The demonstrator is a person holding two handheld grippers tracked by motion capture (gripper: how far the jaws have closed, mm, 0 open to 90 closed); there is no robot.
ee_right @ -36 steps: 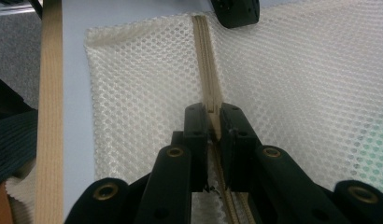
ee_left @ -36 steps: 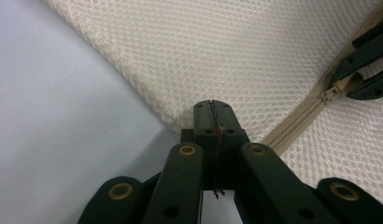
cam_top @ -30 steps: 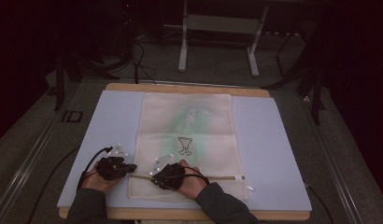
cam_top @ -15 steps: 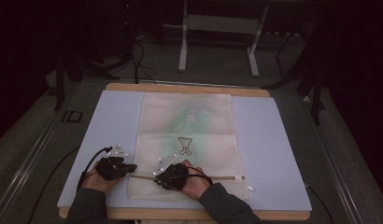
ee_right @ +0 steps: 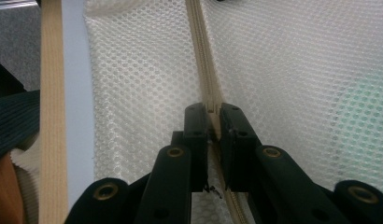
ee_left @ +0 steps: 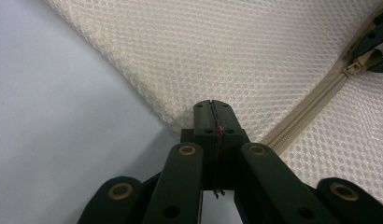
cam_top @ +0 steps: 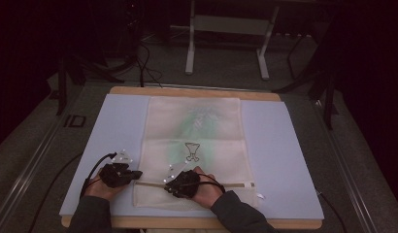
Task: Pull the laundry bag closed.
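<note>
Mesh laundry bag (cam_top: 194, 145) flat at centre of blue-matted counter (cam_top: 284, 145), zipper (cam_top: 236, 185) near 6 o'clock edge.
Left tool (ee_left: 212, 106) clamped on bag's 7 o'clock corner; right tool (ee_right: 213, 112) pinched shut on zipper, seemingly its pull.

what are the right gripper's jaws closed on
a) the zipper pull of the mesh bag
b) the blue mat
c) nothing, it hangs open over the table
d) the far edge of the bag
a: in the right gripper view the right gripper has its jaws pinched on the zipper pull, on the zipper line of the mesh bag.
</note>
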